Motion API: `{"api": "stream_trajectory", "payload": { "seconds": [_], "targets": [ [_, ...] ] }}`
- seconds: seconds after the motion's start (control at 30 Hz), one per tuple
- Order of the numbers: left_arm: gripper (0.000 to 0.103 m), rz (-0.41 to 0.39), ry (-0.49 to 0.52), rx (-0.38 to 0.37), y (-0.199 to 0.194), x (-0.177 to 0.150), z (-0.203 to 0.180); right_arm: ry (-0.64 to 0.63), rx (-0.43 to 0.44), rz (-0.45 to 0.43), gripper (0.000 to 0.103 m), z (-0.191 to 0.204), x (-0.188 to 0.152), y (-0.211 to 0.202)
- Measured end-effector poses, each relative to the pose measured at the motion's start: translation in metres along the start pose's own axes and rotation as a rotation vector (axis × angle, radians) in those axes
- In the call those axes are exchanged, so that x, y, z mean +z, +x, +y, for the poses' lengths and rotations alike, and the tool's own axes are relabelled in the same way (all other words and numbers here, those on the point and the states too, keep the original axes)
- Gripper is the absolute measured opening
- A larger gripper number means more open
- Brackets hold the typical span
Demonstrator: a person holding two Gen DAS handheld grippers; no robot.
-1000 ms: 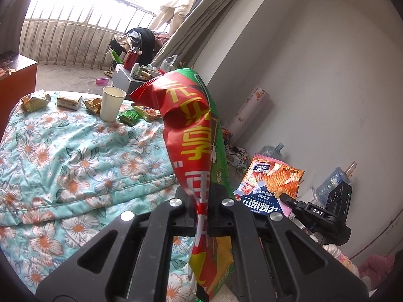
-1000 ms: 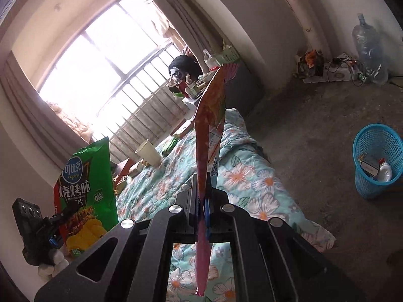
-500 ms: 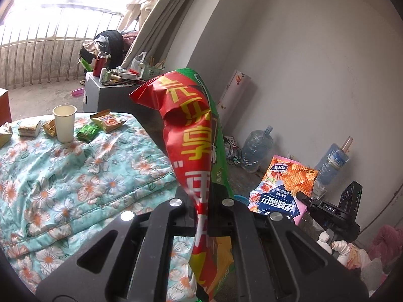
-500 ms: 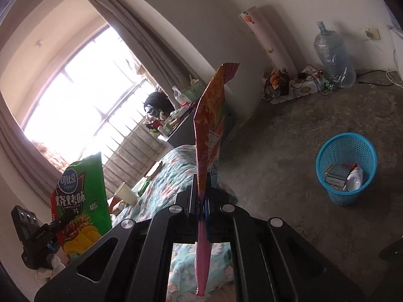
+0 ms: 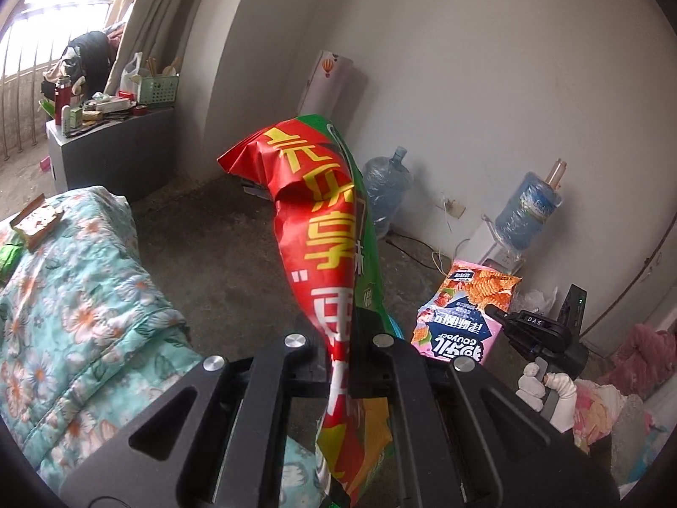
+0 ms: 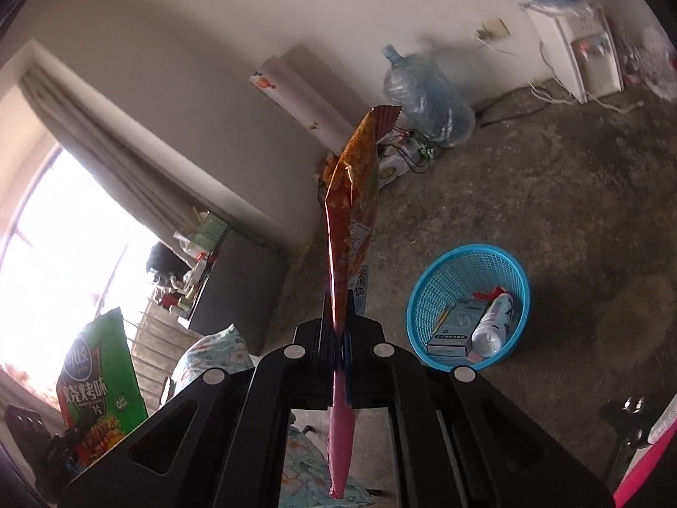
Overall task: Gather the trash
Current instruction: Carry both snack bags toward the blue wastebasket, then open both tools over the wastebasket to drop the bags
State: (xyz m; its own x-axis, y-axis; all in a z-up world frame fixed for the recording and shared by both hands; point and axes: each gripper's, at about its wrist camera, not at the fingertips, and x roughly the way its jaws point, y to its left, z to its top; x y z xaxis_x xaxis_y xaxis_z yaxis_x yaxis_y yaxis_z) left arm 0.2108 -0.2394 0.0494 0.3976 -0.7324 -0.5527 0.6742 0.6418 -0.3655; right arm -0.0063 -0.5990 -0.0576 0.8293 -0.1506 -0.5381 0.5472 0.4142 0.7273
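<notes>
Trash is in both tongs: the left tongs [image 5: 345, 340] are clamped on a red-and-green chip bag [image 5: 326, 228], the right tongs [image 6: 340, 336] on a pink-and-orange snack bag [image 6: 349, 220]. Both bags are held above the floor, beside the bed [image 5: 80, 296]. Judged step: carrying to the blue basket [image 6: 427, 296], on the floor right of the right tongs. Next, bring each bag over its rim and let go.
</notes>
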Motion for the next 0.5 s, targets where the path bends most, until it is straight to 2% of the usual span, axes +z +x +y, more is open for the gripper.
{"api": "stream_trajectory", "payload": {
  "seconds": [0.1, 0.3, 0.5],
  "targets": [
    [0.001, 0.065, 0.0, -0.016, 0.04, -0.004, -0.004, 0.209, 0.01, 0.045, 0.004, -0.052, -0.003, 0.039],
    [0.001, 0.178, 0.016, -0.017, 0.105, -0.015, -0.001, 0.608, 0.053, 0.187, 0.004, -0.15, -0.047, 0.127],
    [0.002, 0.245, 0.024, -0.017, 0.15, -0.02, 0.005, 0.841, 0.089, 0.22, 0.007, -0.211, -0.058, 0.202]
  ]
}}
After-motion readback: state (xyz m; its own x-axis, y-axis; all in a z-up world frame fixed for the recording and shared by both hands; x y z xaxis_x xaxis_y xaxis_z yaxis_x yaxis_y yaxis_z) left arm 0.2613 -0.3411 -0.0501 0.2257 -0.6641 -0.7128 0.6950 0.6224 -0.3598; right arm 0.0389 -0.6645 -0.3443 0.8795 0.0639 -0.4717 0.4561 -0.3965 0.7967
